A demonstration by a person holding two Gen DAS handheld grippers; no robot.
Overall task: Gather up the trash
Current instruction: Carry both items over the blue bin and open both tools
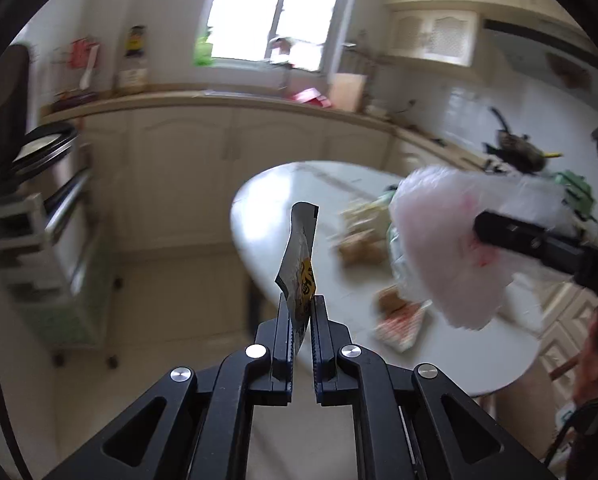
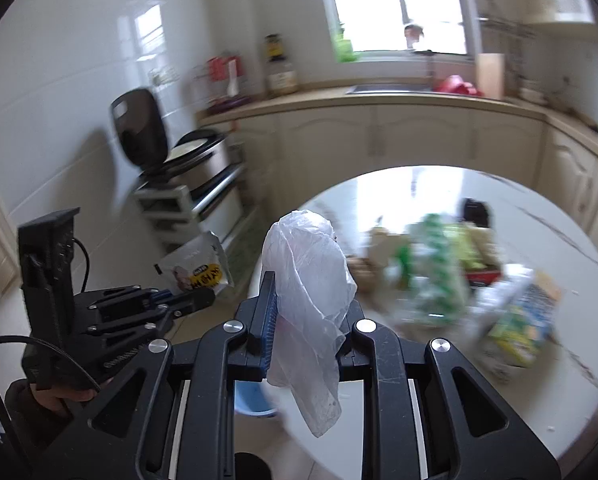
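My left gripper (image 1: 301,300) is shut on a silver and yellow snack wrapper (image 1: 299,264), which stands up edge-on between the pads, out over the floor just left of the round white table (image 1: 283,184). From the right wrist view that left gripper (image 2: 203,300) sits at the left, with the wrapper (image 2: 197,270) seen flat. My right gripper (image 2: 311,300) is shut on a thin white plastic bag (image 2: 311,280) that drapes over its fingers. In the left wrist view the bag (image 1: 459,248) billows at the right, above the table.
Blurred packets, boxes and wrappers (image 2: 459,280) litter the table (image 2: 539,392). A rice cooker with its lid up (image 2: 171,148) stands on a small trolley at the left. Cream cabinets and a counter (image 2: 379,100) run under the window. A blue tub (image 2: 255,400) shows below my right gripper.
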